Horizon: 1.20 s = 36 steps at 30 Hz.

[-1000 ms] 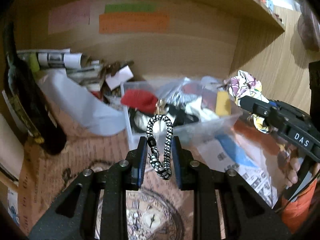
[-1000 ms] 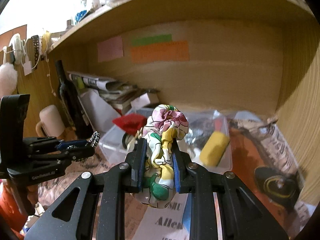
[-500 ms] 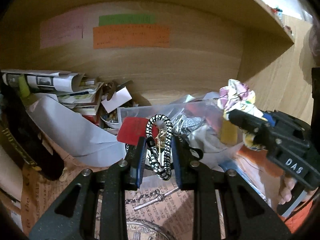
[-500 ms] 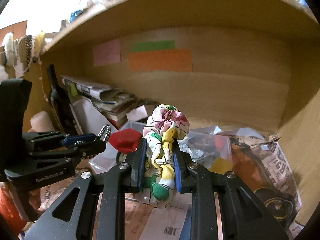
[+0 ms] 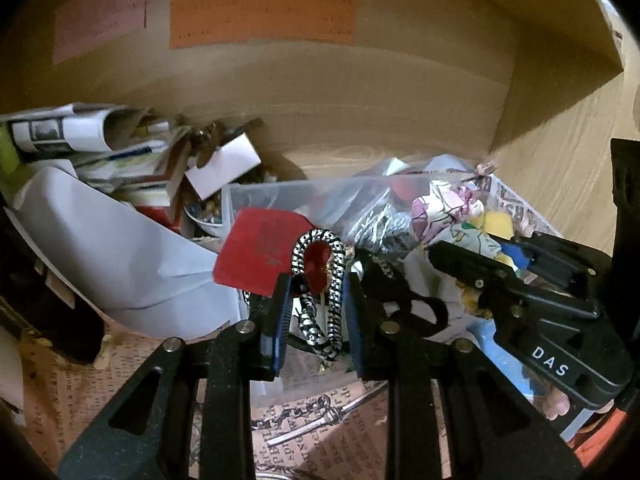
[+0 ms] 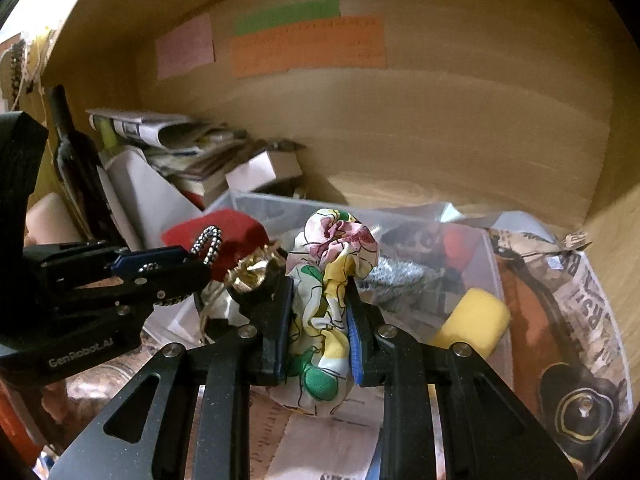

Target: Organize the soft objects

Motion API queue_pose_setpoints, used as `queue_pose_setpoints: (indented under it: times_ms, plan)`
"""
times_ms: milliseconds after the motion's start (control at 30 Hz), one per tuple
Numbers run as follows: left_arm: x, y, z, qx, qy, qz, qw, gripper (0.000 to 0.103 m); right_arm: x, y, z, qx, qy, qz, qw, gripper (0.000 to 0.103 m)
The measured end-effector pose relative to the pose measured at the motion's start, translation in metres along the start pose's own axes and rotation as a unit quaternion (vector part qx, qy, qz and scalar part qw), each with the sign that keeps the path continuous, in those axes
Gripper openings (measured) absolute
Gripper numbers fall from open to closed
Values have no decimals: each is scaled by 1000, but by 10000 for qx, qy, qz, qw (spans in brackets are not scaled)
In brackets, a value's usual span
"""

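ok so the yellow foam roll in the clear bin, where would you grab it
Grip the yellow foam roll across its round middle, coming from above, jaws either side of its curved flanks. It lies tilted on its side against the clear bin right wall, so that side is blocked. Both grippers are full now.

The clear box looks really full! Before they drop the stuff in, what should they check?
1. Left hand-held gripper grips the black-and-white cord: ok.
2. Right hand-held gripper grips the flowery scrunchie: ok.
3. Both are over the clear box: cannot tell.
4. Free space in the box: not ok, it looks crowded.
5. The grippers are not touching each other: ok.
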<state>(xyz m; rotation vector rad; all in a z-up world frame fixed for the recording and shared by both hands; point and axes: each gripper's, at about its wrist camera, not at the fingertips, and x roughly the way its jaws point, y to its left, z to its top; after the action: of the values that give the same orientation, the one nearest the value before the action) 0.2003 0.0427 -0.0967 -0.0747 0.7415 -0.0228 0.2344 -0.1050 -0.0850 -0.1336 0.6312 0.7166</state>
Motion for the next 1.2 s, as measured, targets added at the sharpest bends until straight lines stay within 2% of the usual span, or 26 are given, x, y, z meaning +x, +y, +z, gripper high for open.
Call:
queue_pose_setpoints:
  times_ms: [167,267,400,533,733,967,1100,1200]
  plan:
    - [7,1,0,-5,93,-71,9999,41,11,-1,-4,-17,197,29,9998,33]
    - [6,0,0,8,99,-118,9999,46,12,0,-6,-72,222,-13,9997,47]
    - [3,2,-1,-43,123,-177,9998,48,11,-1,-8,-80,206,-71,9997,54]
    - [-6,3,0,-111,38,-207,9997,54,3,-2,-6,-41,98,-44,9999,60]
    - [-38,0,4,-112,-323,-230,9992,55,-21,-1,2,-17,-235,-44,9997,60]
    - [-91,-8,9,-22,-1025,-181,9946,58,-74,0,11,40,-885,-47,9961,61]
    - [-120,-14,7,41,-1433,-116,9896,62,-109,1,13,46,-1339,-99,9909,71]
    - [-138,-17,5,75,-1671,-138,9858,67,-130,2,15,38,-1588,-106,9872,72]
